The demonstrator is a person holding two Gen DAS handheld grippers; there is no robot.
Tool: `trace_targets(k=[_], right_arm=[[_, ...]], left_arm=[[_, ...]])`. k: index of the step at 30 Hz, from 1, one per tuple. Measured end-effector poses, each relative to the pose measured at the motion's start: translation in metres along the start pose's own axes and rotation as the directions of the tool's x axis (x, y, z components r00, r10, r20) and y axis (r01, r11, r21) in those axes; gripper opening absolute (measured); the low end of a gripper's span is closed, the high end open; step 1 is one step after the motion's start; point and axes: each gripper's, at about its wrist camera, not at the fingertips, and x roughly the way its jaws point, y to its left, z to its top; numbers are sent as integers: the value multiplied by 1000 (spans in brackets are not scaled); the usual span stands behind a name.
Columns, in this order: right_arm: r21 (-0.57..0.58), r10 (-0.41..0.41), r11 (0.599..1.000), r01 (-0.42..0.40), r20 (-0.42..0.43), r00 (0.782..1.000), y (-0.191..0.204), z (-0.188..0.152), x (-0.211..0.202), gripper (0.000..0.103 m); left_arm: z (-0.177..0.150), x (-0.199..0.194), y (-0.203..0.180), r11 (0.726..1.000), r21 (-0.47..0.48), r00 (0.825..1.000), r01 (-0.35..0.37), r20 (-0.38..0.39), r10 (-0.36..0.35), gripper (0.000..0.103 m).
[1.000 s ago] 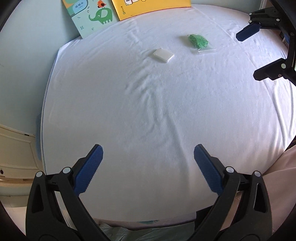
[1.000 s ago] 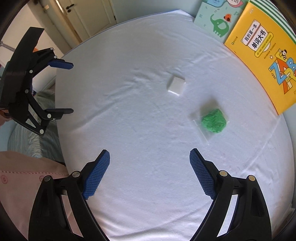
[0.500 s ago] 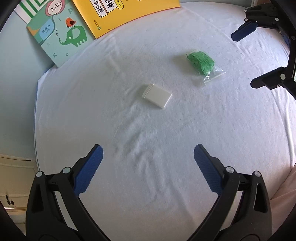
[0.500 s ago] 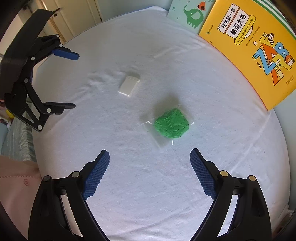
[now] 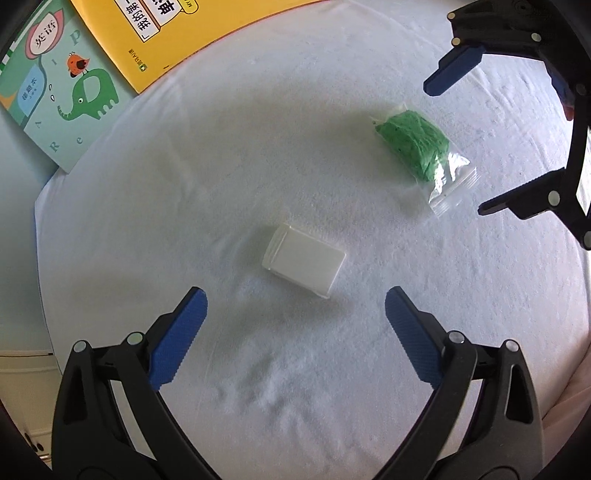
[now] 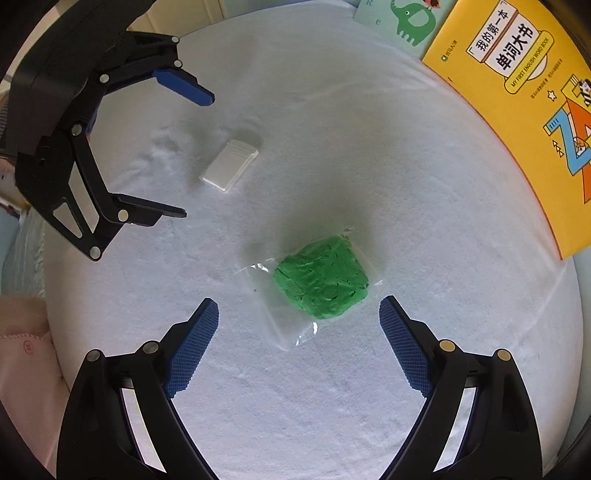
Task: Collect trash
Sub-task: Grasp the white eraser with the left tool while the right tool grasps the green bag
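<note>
A small white plastic box [image 5: 303,259] lies flat on the white sheet, just beyond my left gripper [image 5: 295,314], which is open and empty. It also shows in the right wrist view [image 6: 229,165]. A clear bag holding green clay [image 6: 320,281] lies just ahead of my right gripper [image 6: 298,321], which is open and empty. The bag shows in the left wrist view [image 5: 417,147] at the upper right. The right gripper [image 5: 465,144] shows at the right edge of the left wrist view. The left gripper [image 6: 195,155] shows at the upper left of the right wrist view.
The white sheet [image 5: 184,206] covers a round-edged surface. A yellow book [image 6: 524,110] and a green elephant book [image 5: 55,96] lie at its far edge. A pink-clothed person [image 6: 22,350] is at the near side. A door [image 6: 184,14] stands beyond the surface.
Both grippers have moved forward and down. The white box now sits just ahead of the left jaws, and the green bag just ahead of the right jaws. Both stay open.
</note>
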Motion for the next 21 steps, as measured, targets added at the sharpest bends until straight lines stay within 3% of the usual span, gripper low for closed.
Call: trace_targets(k=[12, 16, 18, 20, 21], right_arm=[[-70, -2, 998, 2, -3, 1000, -9, 12, 18, 85], [-73, 16, 997, -16, -6, 1000, -10, 10, 18, 73], [-52, 28, 998, -28, -1, 1000, -15, 10, 15, 64], [-31, 45, 998, -45, -4, 999, -21, 10, 13, 56], [-25, 50, 998, -50, -4, 999, -22, 10, 12, 55]], left_arm=[[20, 20, 19, 998, 9, 998, 62, 22, -62, 90], [19, 21, 27, 990, -35, 989, 138, 48, -137, 72], [19, 20, 26, 990, -19, 988, 141, 60, -140, 65], [20, 19, 25, 989, 0, 986, 151, 68, -151, 49], [22, 19, 24, 989, 3, 987, 150, 65, -150, 49]])
